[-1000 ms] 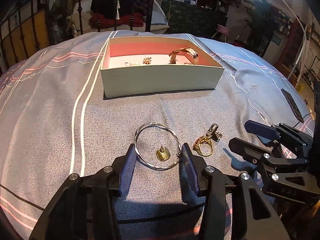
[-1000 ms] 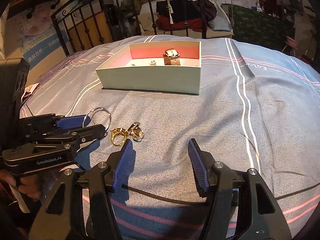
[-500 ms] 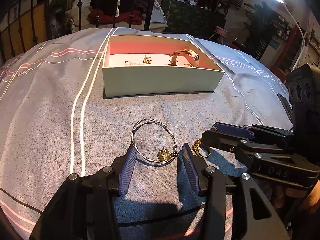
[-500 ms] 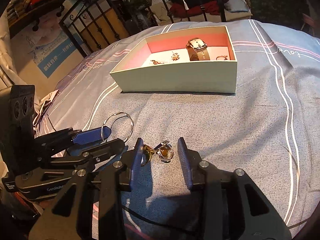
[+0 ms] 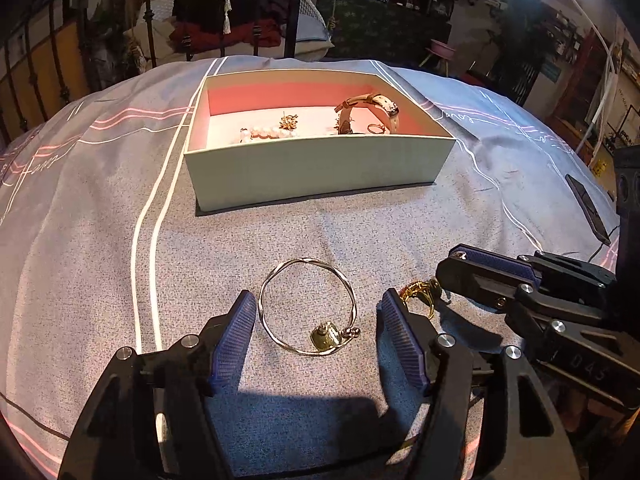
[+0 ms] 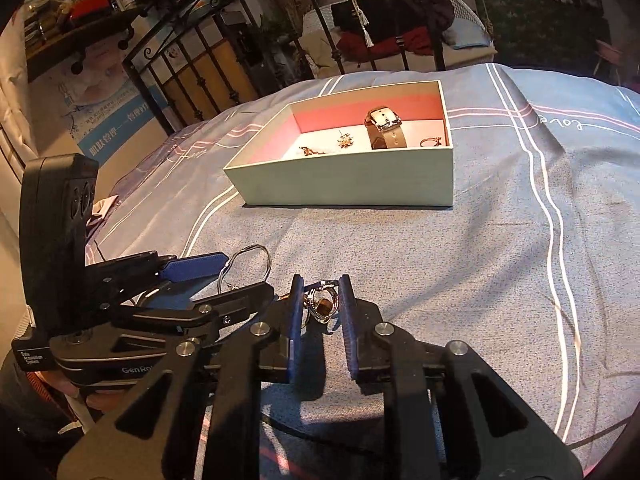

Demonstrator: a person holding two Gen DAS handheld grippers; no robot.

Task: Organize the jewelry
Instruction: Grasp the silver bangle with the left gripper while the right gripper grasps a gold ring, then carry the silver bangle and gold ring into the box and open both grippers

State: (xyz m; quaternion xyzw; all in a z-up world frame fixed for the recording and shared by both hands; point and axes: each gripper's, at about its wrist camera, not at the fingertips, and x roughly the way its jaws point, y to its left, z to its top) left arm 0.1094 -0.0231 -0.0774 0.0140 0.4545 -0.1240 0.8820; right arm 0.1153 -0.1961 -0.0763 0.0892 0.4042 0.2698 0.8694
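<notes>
A silver bangle with a gold charm lies on the grey bedspread between the fingers of my open left gripper. The bangle also shows in the right wrist view. My right gripper has its jaws closed in around a silver ring with a brown stone, and a gold ring lies beside it. The mint box with pink lining stands beyond, holding a watch, a pearl piece and small gold pieces. The box shows in the right wrist view too.
A dark phone lies on the bedspread at the right. A black iron bed frame and a chair with clothes stand behind the bed. The two grippers sit close together, left gripper body beside the right.
My right gripper has moved forward over the rings and its jaws have narrowed around the silver ring. My left gripper stays open around the bangle.
</notes>
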